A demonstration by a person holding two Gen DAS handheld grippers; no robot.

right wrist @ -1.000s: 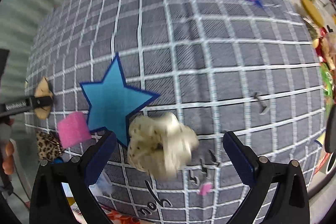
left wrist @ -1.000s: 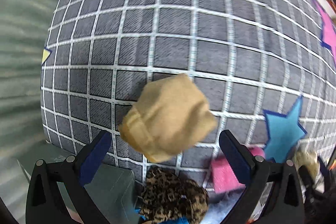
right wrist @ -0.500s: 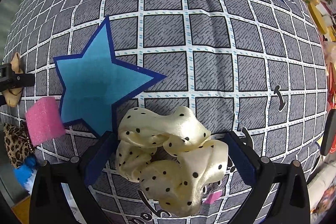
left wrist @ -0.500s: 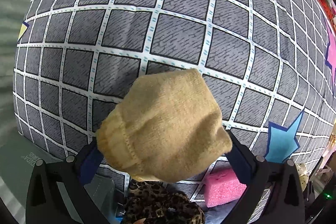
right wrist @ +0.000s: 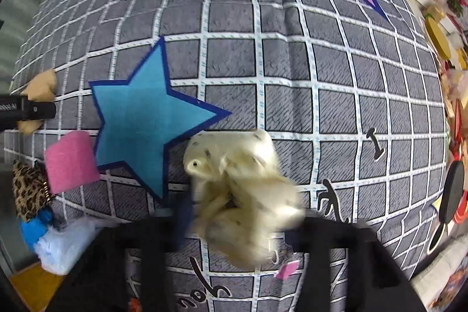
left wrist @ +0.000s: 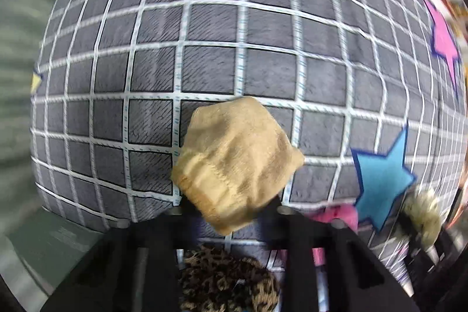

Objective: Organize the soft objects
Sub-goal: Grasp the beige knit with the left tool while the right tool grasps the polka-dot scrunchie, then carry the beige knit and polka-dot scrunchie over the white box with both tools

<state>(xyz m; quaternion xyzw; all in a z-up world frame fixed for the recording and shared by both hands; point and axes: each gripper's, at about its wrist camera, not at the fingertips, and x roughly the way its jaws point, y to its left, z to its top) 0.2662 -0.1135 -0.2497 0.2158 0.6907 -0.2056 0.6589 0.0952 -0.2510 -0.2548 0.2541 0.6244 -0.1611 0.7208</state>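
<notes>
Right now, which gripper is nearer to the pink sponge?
Left. The left gripper, shut on the tan sock, is just beside the pink sponge. The right gripper, shut on the cream dotted scrunchie, is beyond the blue star.

Both grippers pointed down. L gripper [left wrist: 231, 209] jaws had just closed, clamped on sock [left wrist: 237, 163]. R gripper [right wrist: 239, 220] jaws likewise just closed, pinching scrunchie [right wrist: 242, 189].

Both cameras look straight down, close over the checked blanket [left wrist: 234, 34]. Both see the blue star [right wrist: 140, 113].
</notes>
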